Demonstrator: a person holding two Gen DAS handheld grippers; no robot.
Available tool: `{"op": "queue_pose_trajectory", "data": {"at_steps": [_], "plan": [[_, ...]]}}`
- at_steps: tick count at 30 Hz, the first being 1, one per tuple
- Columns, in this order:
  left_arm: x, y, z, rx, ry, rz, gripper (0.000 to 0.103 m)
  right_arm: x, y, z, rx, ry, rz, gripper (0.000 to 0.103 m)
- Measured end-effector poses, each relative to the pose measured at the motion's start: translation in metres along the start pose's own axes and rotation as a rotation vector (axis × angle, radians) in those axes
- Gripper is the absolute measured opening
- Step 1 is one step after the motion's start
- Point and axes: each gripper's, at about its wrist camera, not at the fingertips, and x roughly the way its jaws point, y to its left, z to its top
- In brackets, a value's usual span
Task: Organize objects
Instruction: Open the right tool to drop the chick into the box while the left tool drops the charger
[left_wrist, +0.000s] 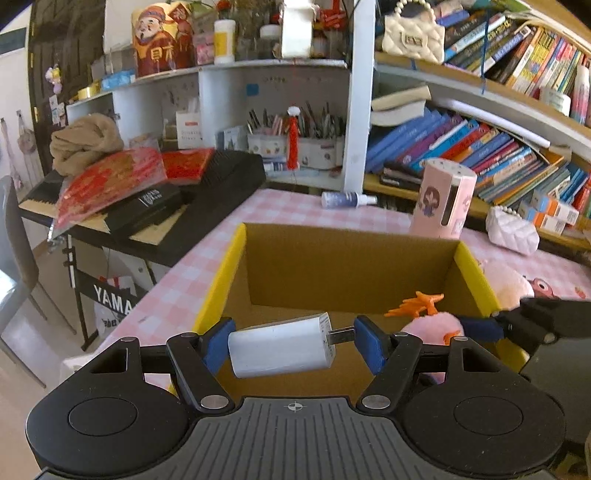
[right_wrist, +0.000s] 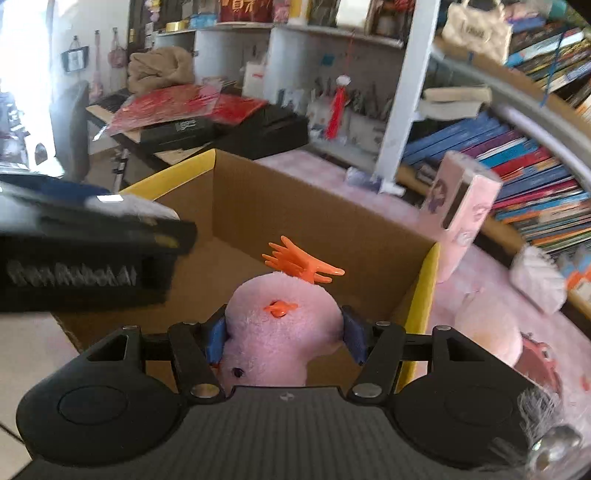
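Note:
An open cardboard box (left_wrist: 347, 273) with yellow flap edges stands on the pink checked tablecloth; it is the cardboard box (right_wrist: 295, 221) in the right wrist view too. My left gripper (left_wrist: 293, 345) is shut on a white USB charger (left_wrist: 280, 347), clamped end to end above the box's near side. My right gripper (right_wrist: 282, 338) is shut on a pink plush chick (right_wrist: 282, 325) with an orange crest, held over the box's near edge. In the left wrist view the pink plush chick (left_wrist: 432, 325) and right gripper (left_wrist: 491, 326) show at right. The left gripper's body (right_wrist: 85, 258) fills the left of the right wrist view.
Behind the box stand a pink cylindrical container (left_wrist: 445, 199), a lying spray bottle (left_wrist: 345, 199) and a white quilted pouch (left_wrist: 511, 230). A pink pig plush (left_wrist: 517, 284) lies right of the box. A cluttered keyboard (left_wrist: 147, 199) stands left; bookshelves (left_wrist: 480, 147) rise behind.

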Motion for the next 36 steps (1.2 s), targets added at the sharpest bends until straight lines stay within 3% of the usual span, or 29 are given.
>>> {"op": "queue_pose_trajectory", "data": {"at_steps": [9,13,21,25,27,29,36], "plan": [[0.027,-0.009,-0.001,0.021,0.054,0.014,0.07,0.021,-0.011,0.003,-0.123,0.131,0.085,0.06],[0.037,-0.011,-0.005,0.021,0.094,0.02,0.071,0.027,-0.007,0.005,-0.159,0.171,0.066,0.06],[0.04,-0.02,-0.01,0.09,0.093,0.049,0.071,0.031,-0.007,0.006,-0.18,0.193,0.061,0.061],[0.033,-0.017,-0.009,0.071,0.054,0.039,0.08,0.028,-0.009,0.005,-0.161,0.17,0.07,0.062],[0.024,-0.015,-0.008,0.058,0.019,0.036,0.085,0.024,-0.01,0.005,-0.145,0.14,0.069,0.067],[0.01,-0.015,-0.005,0.054,-0.018,0.023,0.087,0.015,-0.01,0.003,-0.129,0.096,0.038,0.078],[-0.048,-0.013,-0.007,0.011,-0.136,0.065,0.097,-0.036,-0.014,-0.008,-0.019,-0.025,-0.042,0.081]]}}
